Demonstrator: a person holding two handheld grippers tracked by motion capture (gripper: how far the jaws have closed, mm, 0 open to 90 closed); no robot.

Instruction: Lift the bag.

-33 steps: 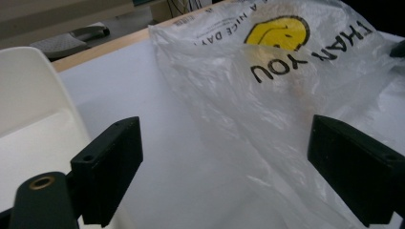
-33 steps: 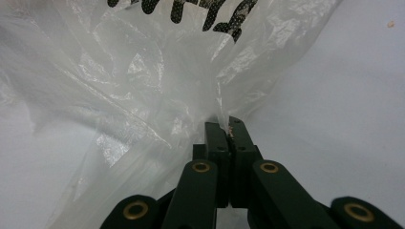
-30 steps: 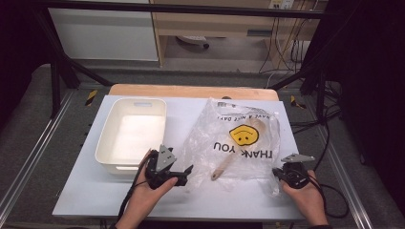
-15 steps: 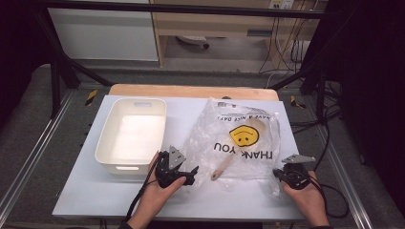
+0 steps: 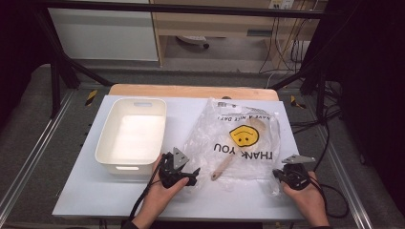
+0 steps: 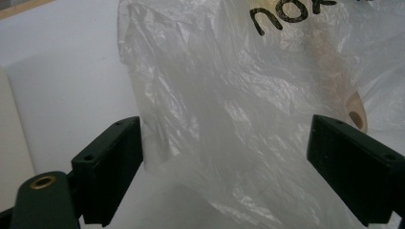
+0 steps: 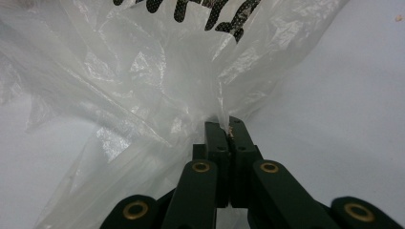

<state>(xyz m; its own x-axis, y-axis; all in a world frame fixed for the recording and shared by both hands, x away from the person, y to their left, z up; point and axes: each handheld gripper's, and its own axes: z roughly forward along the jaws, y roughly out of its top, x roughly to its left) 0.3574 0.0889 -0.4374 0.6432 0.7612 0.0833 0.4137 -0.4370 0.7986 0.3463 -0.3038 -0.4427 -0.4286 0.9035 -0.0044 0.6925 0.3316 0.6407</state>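
A clear plastic bag (image 5: 241, 140) printed with a yellow smiley and "THANK YOU" lies on the white table, a wooden spoon (image 5: 223, 165) inside it. My right gripper (image 5: 279, 175) sits at the bag's near right corner, shut on a pinch of the bag (image 7: 200, 90) film; the right gripper (image 7: 228, 125) jaws meet with plastic between them. My left gripper (image 5: 193, 175) rests at the bag's near left edge. In the left gripper view its jaws stand wide open around the bag's (image 6: 229, 119) crumpled edge, the left gripper (image 6: 224, 143) pads apart from the film, the spoon's handle end (image 6: 356, 109) beyond.
A white rectangular bin (image 5: 131, 136) stands empty on the left of the table, just beyond my left hand. A wooden board edge (image 5: 191, 90) runs along the table's far side. Cables hang off to the right (image 5: 325, 133).
My left gripper has moved right and down toward the bag's near left edge. The right gripper and bag have stayed put.
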